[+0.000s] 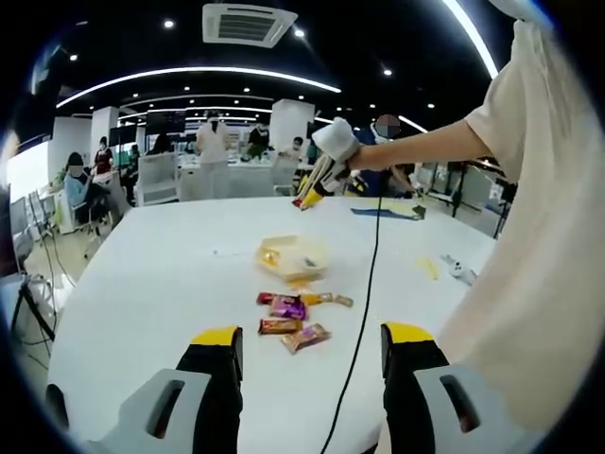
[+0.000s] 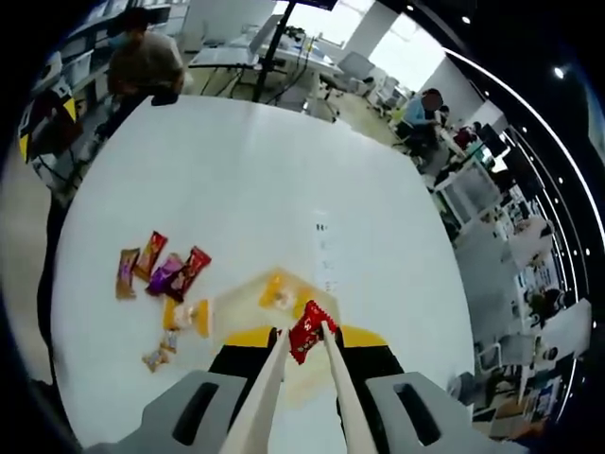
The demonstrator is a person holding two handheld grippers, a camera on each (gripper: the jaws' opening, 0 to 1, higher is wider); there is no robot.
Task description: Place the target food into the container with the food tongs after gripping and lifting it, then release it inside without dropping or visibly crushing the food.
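Note:
In the right gripper view my right gripper [image 2: 304, 340] is shut on a pair of pale food tongs [image 2: 269, 388]. Their tips pinch a red wrapped snack [image 2: 310, 331] just above a clear plastic container [image 2: 236, 305] that holds a yellow piece [image 2: 277, 291]. The left gripper view has the same container [image 1: 293, 257] mid-table, with that right gripper [image 1: 323, 170] and the tongs held high beyond it by a person's hand. Several wrapped snacks [image 1: 293, 320] lie just ahead of my left gripper [image 1: 312, 336], which is open and holds nothing.
Loose snacks [image 2: 156, 270] lie left of the container on the white table [image 2: 236, 170]. A black cable [image 1: 364, 312] runs across the table. A person's arm and light shirt [image 1: 539, 236] take up the right side. Small items [image 1: 458, 271] sit near the far right edge.

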